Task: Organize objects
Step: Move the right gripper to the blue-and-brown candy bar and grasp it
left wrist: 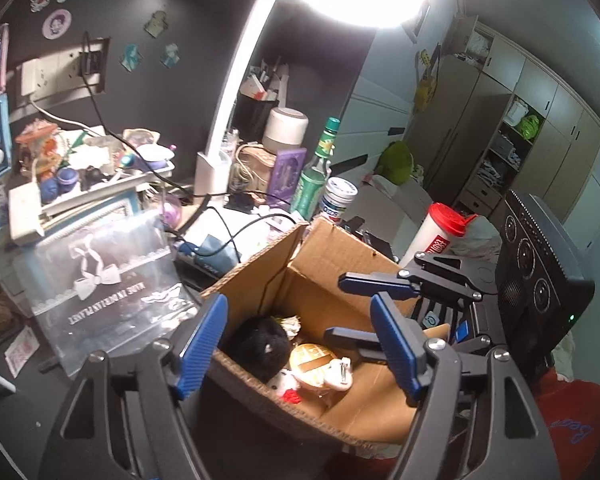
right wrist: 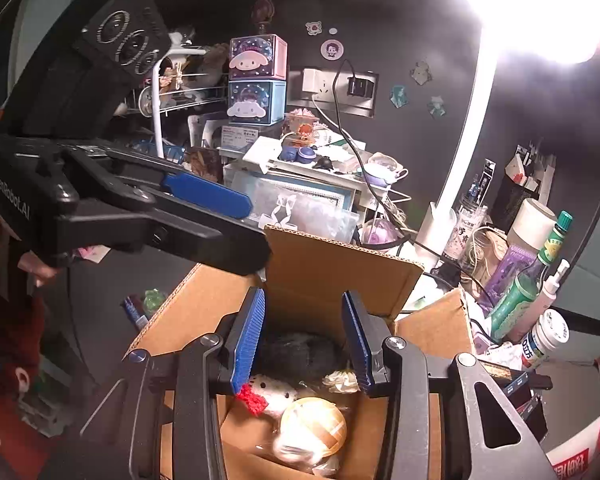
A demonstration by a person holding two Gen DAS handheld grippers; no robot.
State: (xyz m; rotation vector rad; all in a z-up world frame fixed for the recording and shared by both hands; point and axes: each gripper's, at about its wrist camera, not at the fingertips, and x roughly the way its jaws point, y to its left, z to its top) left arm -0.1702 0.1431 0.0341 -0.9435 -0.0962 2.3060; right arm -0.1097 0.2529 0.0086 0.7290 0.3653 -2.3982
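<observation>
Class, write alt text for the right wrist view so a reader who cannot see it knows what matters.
An open cardboard box holds a white plush with a red bow, a black fuzzy item and a round tan toy. The right tongs hang open and empty above it; the left tongs reach in from the left. A cluttered desk lies behind.

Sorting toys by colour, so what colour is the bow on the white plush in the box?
Red; the bow shows best in the right wrist view.
</observation>
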